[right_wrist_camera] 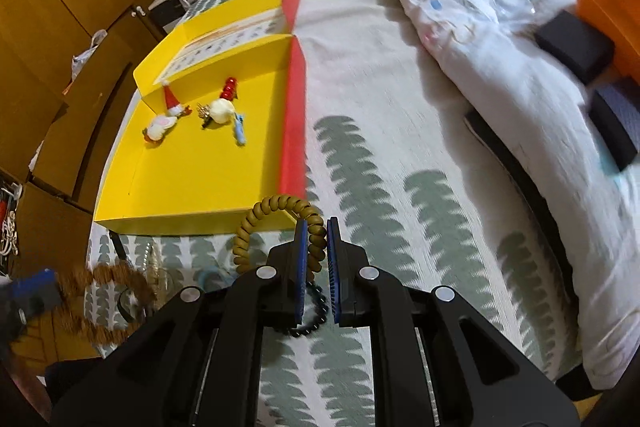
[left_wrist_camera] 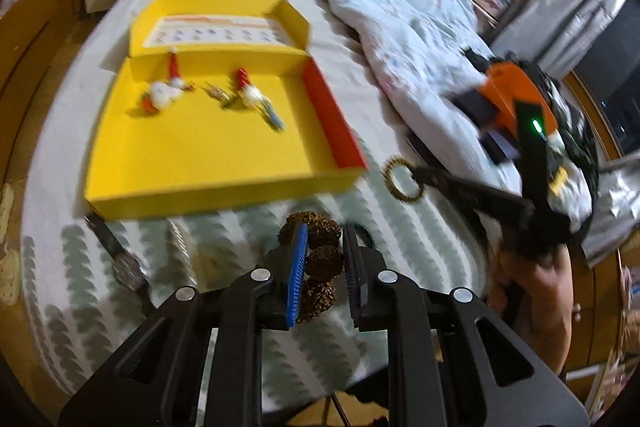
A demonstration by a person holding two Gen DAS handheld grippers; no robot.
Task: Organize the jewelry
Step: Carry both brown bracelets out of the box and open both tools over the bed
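In the left wrist view my left gripper (left_wrist_camera: 324, 233) is shut on a bracelet of big brown knobbly beads (left_wrist_camera: 325, 262), held above the patterned bed sheet just in front of the open yellow box (left_wrist_camera: 192, 155). To the right, my right gripper (left_wrist_camera: 420, 174) carries a tan spiral coil bracelet (left_wrist_camera: 402, 183). In the right wrist view the right gripper (right_wrist_camera: 317, 227) is shut on that coil bracelet (right_wrist_camera: 264, 211) near the yellow box's (right_wrist_camera: 180, 179) front corner. The left gripper (right_wrist_camera: 28, 293), blurred, shows at far left with the brown bracelet (right_wrist_camera: 108, 291). Santa-hat trinkets (right_wrist_camera: 172, 111) and clips lie in the box.
A black bead bracelet (right_wrist_camera: 312, 325) lies on the sheet under the right gripper. A wristwatch (left_wrist_camera: 124, 267) lies left of the box front. A rumpled duvet (left_wrist_camera: 400, 27) with an orange device (left_wrist_camera: 516, 99) covers the bed's right side. Wooden cupboards (right_wrist_camera: 60, 27) stand to the left.
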